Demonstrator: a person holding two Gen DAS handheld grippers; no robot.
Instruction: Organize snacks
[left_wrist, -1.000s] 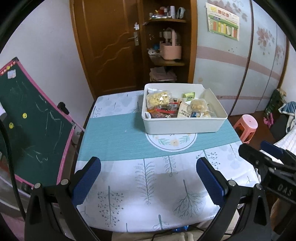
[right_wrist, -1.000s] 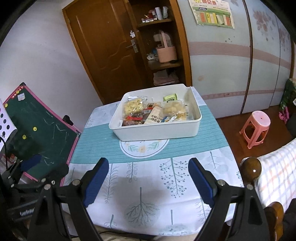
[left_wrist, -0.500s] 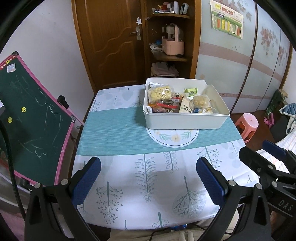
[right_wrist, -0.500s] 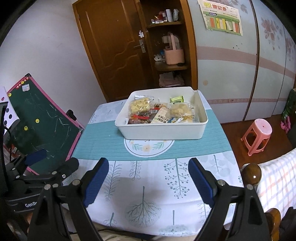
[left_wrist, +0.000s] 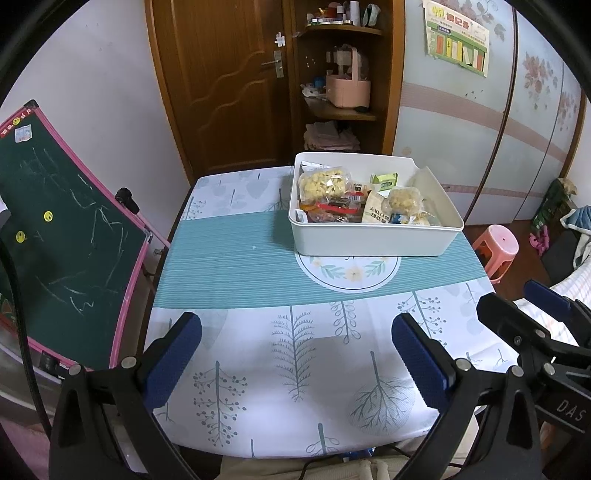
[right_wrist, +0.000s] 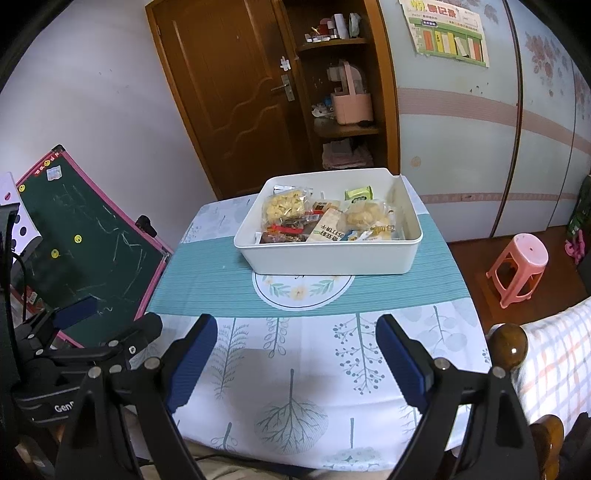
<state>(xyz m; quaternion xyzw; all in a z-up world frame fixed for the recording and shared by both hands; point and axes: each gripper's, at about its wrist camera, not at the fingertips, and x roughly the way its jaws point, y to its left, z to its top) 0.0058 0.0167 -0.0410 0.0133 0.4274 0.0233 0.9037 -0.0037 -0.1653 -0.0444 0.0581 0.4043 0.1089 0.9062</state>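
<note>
Indoors, white snack bin (left_wrist: 373, 242) on tree-print tablecloth (left_wrist: 295, 354), left gripper (left_wrist: 295, 358) and right gripper (right_wrist: 295, 350) both spread wide, holding nothing, near table edge.

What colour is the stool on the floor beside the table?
Pink. The stool shows best in the right wrist view, standing right of the table.

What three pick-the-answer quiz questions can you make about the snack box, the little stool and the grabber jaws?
1. Where are the snack packets?
A. in the white plastic box
B. on the stool
C. on the floor

2. What colour is the small plastic stool?
A. blue
B. pink
C. green

3. How are both grippers?
A. open, empty
B. holding a packet
C. shut

Answers: 1 A, the snack packets lie inside the white plastic box. 2 B, the small plastic stool is pink. 3 A, the left gripper and right gripper show jaws wide apart with nothing between.
</note>
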